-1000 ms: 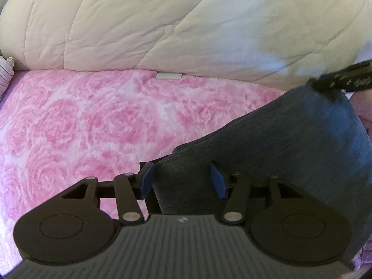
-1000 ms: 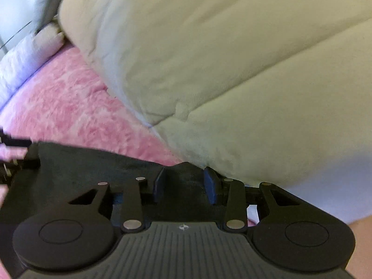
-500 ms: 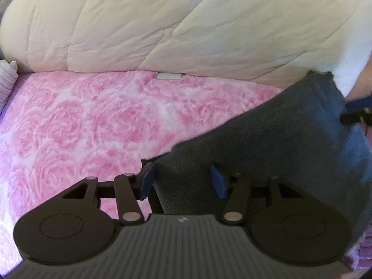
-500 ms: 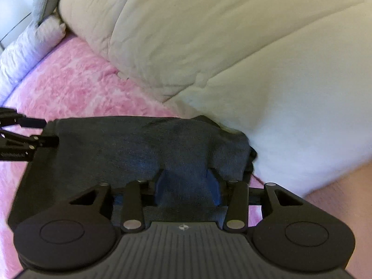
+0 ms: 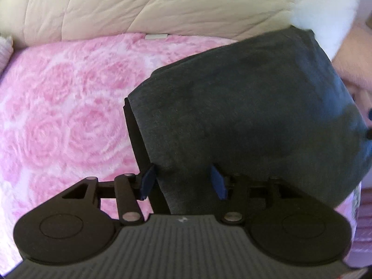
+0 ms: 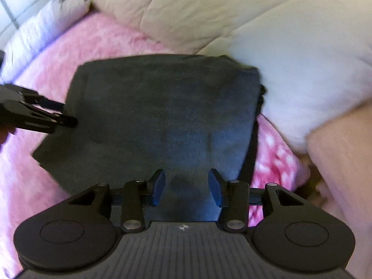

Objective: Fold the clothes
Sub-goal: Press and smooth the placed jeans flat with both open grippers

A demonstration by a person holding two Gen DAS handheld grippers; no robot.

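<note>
A dark grey garment (image 5: pixel 244 107) is spread, already doubled over, on a pink rose-patterned blanket (image 5: pixel 65 116), centre to right of frame. The left gripper (image 5: pixel 182 181) and right gripper (image 6: pixel 186 186) each straddle its near edge, pads apart; whether cloth is pinched cannot be told. Both edges should be carried evenly. The garment's underside is hidden.

The folded dark grey fabric garment (image 5: pixel 244 107) hides the pink rose-patterned plush blanket (image 5: pixel 65 107) beneath it, and whether the left tongs (image 5: pixel 183 181) press the cloth cannot be told. In the right wrist view, the left edge cuts off those tongs (image 6: pixel 60 116), blurred, and the cream quilted duvet (image 6: pixel 197 11) is smeared.
</note>
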